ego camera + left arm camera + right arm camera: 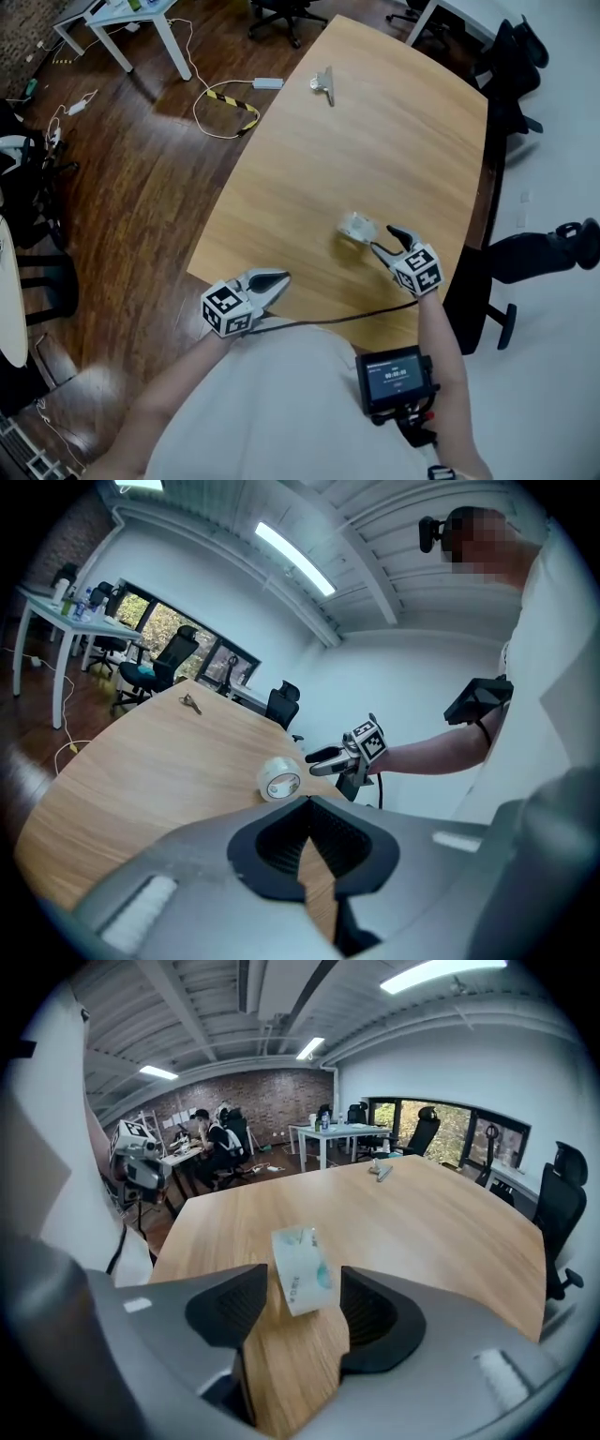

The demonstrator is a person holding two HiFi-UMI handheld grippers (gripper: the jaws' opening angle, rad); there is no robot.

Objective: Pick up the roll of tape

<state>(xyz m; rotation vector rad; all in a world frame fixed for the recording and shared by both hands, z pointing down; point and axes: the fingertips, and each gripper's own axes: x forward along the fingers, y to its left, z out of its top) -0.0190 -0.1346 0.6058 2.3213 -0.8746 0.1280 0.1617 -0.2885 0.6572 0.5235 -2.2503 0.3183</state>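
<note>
The roll of clear tape (358, 226) stands on its edge on the wooden table (403, 122), near the right front edge. My right gripper (384, 239) is just right of it, open, its tips a short way from the roll. In the right gripper view the tape (302, 1269) stands just beyond the spread jaws of the right gripper (302, 1290), touching neither pad. My left gripper (279, 279) hangs off the table's front left edge, shut and empty. The left gripper view looks past the left gripper (307, 803) at the tape (279, 779) and the right gripper (323, 759) beside it.
A bunch of keys (323, 82) lies at the far end of the table. Black office chairs (511, 56) stand along the right side. A striped cable (230, 103) lies on the wooden floor by a white desk (141, 19). A small screen (394, 380) is strapped to the right forearm.
</note>
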